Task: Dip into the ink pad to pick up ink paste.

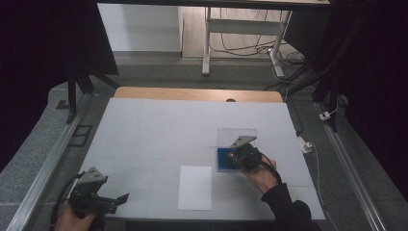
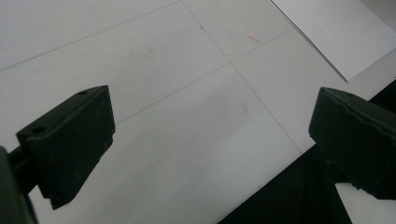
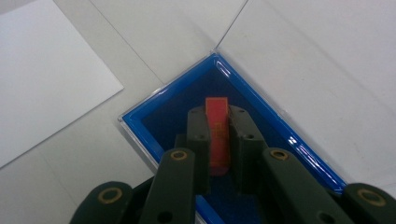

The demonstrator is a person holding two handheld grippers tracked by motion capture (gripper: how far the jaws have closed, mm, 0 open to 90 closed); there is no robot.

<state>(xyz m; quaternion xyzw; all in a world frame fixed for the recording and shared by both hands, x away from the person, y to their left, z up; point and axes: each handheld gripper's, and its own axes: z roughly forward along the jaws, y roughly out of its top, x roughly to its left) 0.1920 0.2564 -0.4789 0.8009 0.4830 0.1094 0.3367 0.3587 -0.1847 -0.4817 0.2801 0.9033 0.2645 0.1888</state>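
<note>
No readable text in my views.
I can make out faint dark marks on the red block (image 3: 217, 135) held in my right gripper (image 3: 218, 122), but they are too blurred to read; the white sheet (image 1: 195, 187) is blank.

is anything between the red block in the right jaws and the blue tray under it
Nothing visible. The right gripper is shut on the red block, directly over the blue tray's open inside; its clear lid is swung back behind, out of the way.
</note>
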